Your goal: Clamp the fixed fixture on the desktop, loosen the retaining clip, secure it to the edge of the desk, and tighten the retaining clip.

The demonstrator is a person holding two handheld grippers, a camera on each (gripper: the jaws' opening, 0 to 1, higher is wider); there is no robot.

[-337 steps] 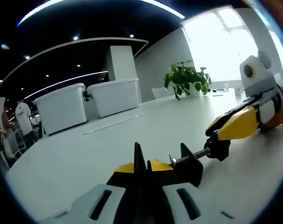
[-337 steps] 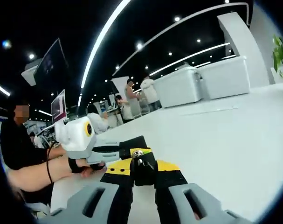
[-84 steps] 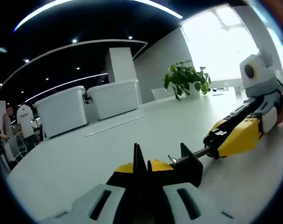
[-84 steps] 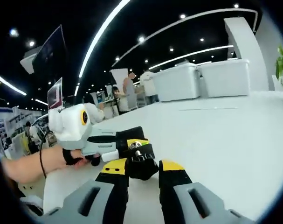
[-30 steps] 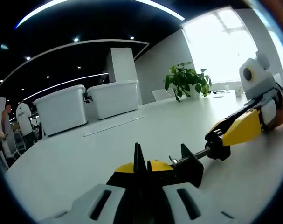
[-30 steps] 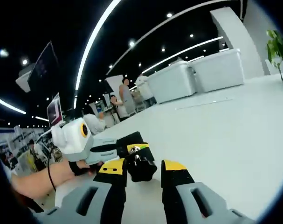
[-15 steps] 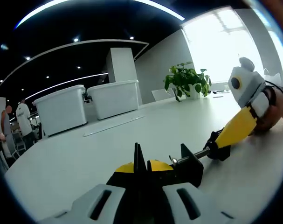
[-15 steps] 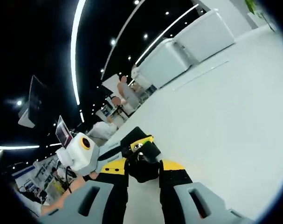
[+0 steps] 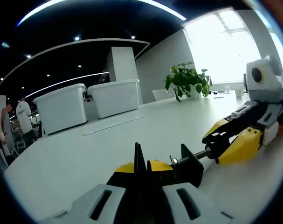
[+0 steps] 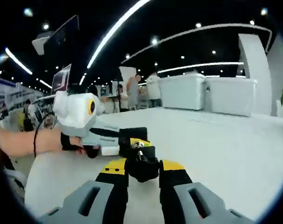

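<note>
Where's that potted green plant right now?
In the left gripper view the potted plant stands at the far side of the white table, by the bright window, to the right of the two big white bins.

Across the room we see two large white plastic storage bins (image 9: 87, 104) standing side by side, a leafy green potted plant (image 9: 187, 80) near the bright window (image 9: 227, 49), and a white square pillar (image 9: 121, 64) behind the bins. People (image 10: 142, 92) stand in the background, beside a dark hanging monitor (image 10: 62, 32).
</note>
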